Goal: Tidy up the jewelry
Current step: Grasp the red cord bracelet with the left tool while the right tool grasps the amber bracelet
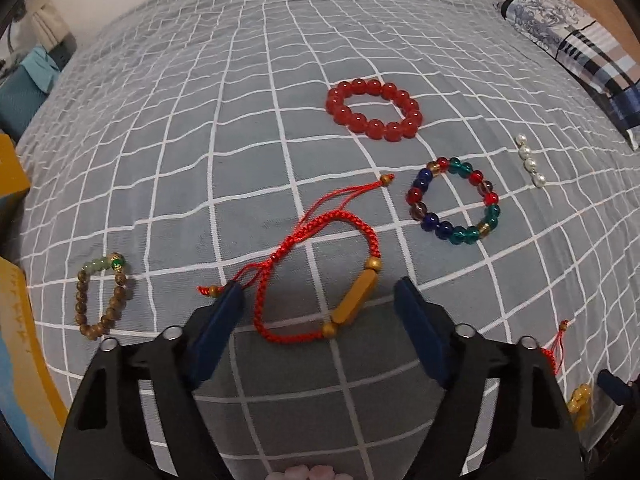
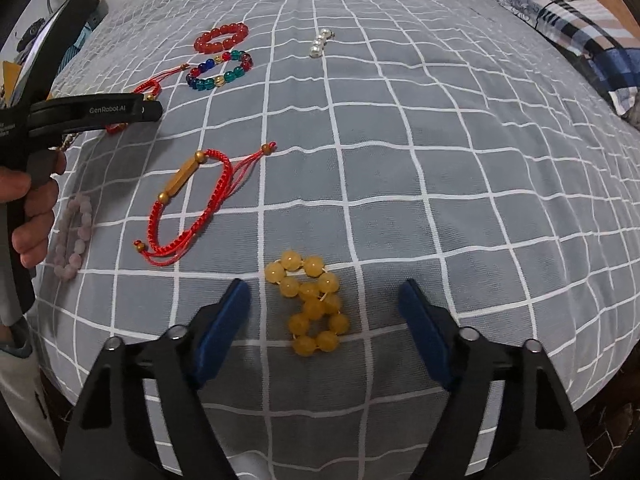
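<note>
My left gripper stands open just above the bed, its blue pads on either side of a red cord bracelet with a gold bar, not pressing it. My right gripper is open too, straddling a bunched yellow bead bracelet without touching it. Farther off lie a red bead bracelet, a multicoloured glass bead bracelet, a short pearl string and a brown wooden bead bracelet. A second red cord bracelet and a pale pink bead bracelet lie left of the right gripper.
Everything rests on a grey bedcover with white checks. A patterned pillow lies at the far right. A yellow box borders the bed's left side. A hand holds the left gripper's handle. The bed's near edge drops off below the grippers.
</note>
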`<state>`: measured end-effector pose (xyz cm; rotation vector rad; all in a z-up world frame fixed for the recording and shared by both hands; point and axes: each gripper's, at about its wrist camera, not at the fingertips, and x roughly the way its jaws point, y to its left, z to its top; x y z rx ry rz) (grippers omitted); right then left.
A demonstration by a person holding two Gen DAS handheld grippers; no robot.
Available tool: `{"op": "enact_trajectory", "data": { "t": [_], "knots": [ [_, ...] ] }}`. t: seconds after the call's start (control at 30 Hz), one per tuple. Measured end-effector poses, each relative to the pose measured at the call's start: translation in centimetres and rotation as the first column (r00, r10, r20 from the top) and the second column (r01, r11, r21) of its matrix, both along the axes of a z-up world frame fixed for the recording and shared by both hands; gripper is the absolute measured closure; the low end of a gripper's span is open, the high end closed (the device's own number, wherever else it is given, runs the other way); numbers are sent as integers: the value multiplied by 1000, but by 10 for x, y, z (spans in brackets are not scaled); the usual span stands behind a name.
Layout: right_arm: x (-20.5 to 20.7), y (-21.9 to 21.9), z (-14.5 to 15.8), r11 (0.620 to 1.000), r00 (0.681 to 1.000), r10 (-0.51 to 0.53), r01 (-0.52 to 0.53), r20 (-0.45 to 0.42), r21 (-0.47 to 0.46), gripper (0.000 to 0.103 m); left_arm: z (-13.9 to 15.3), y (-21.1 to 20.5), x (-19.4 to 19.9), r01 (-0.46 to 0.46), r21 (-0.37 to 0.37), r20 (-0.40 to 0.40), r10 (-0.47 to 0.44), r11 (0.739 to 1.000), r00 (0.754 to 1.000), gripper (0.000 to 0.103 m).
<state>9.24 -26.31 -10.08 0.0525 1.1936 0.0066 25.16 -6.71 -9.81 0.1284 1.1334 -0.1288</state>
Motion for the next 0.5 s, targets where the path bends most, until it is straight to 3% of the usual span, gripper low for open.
{"op": "enact_trajectory", "data": {
  "t": [0.17,0.27,0.4,0.5],
  "knots": [
    [0,-1,2,1000,1000,-11,11,0,3,68,4,3,-2,-14,-19,-2,14,1000,1000,58],
    [-1,0,3,1000,1000,-17,17,0,-14,82,7,8,-4,-28,-38,-2,28,999,1000,71],
    [-3,-3,7,999,999,-38,38,15,-26,94,10,12,-4,-36,-61,0,37,997,999,91],
    [-5,-6,10,999,998,-50,50,27,-20,94,15,13,-6,-34,-69,13,35,997,999,93]
  ]
}}
